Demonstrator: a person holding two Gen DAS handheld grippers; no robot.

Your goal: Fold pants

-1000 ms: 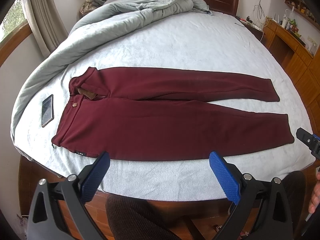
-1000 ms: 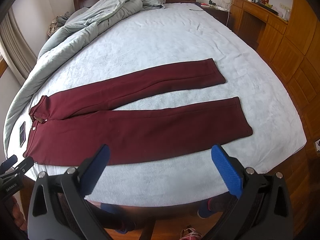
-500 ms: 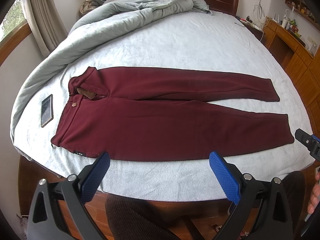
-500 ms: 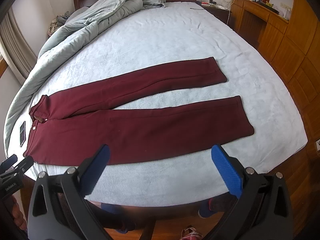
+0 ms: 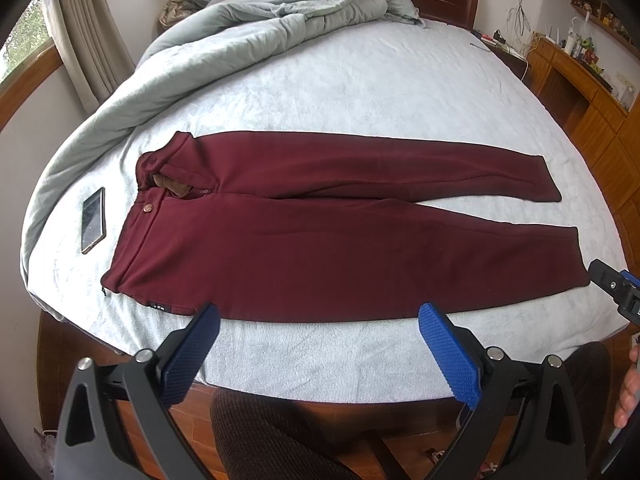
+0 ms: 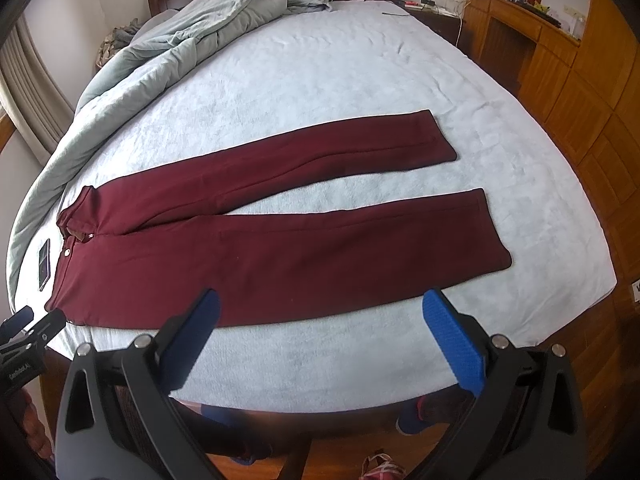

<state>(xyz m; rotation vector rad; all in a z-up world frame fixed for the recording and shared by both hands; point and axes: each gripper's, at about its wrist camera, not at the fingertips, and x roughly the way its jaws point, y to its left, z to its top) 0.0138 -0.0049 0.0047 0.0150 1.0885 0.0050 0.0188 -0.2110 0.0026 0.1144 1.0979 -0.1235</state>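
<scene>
The maroon pants (image 5: pixel 340 240) lie spread flat across the middle of the frame on the bed (image 5: pixel 380 80), waistband toward the left, both legs running out to the right. The legs are parted in a narrow V, with a strip of sheet visible between them toward the cuffs. The fly is open at the waistband, showing a brown lining, and a metal button (image 5: pixel 147 209) sits just below it.

Task progress, as judged from this layout: no fold has been made. The legs are not laid one over the other, and no lengthwise fold has begun. All folding steps remain.

The left claw (image 5: pixel 318 356) is spread wide at the bottom of the left wrist view, gripping nothing, just short of the near edge of the pants. The right claw (image 6: pixel 320 340) is likewise spread wide and grips nothing, at the bottom of the right wrist view near the lower leg.

A smartphone (image 5: pixel 93 220) lies on the sheet just left of the waistband, apart from it. A grey duvet (image 5: pixel 248 24) is bunched along the upper left of the bed.

Containers: none is involved. Wooden cabinets (image 6: pixel 560 60) at the upper right carry small items too small to identify
</scene>
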